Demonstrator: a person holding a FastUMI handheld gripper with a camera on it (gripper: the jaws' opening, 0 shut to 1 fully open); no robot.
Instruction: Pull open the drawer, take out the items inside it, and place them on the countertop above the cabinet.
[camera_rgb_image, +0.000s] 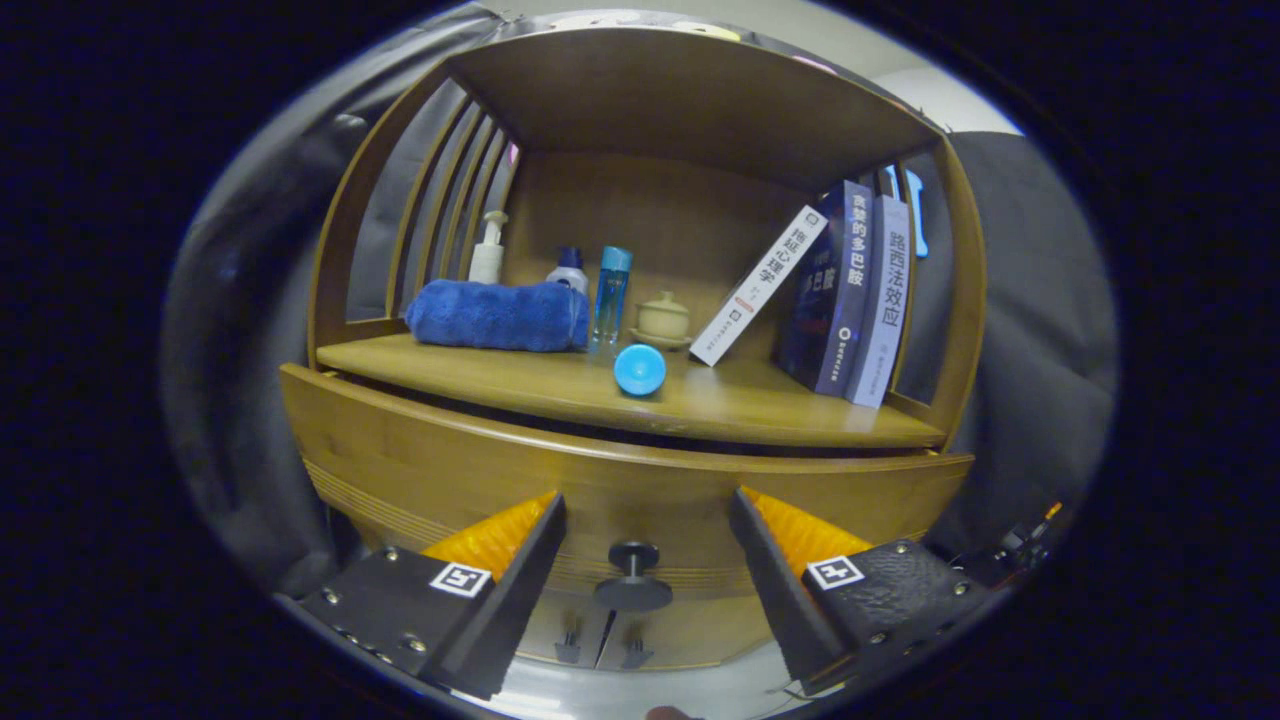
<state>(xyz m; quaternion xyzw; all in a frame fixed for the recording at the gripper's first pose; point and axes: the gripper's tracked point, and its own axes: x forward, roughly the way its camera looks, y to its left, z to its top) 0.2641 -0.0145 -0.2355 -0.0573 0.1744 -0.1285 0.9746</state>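
Note:
A wooden cabinet's drawer front (620, 480) faces me, with a dark round knob (633, 578) on it. My gripper (645, 510) is open, its two fingers spread wide on either side of the knob, which sits between them and slightly nearer than the tips. Nothing is held. A thin dark gap shows between the drawer's top edge and the countertop (560, 385) above; the drawer's inside is hidden. On the countertop a blue ball (640, 369) rests near the front edge.
On the countertop lie a folded blue towel (497, 316), a pump bottle (488, 250), a blue bottle (612, 293), a small lidded pot (663, 318) and leaning books (840, 295). A shelf roof and slatted sides enclose it. Two small handles (600, 652) show below the drawer.

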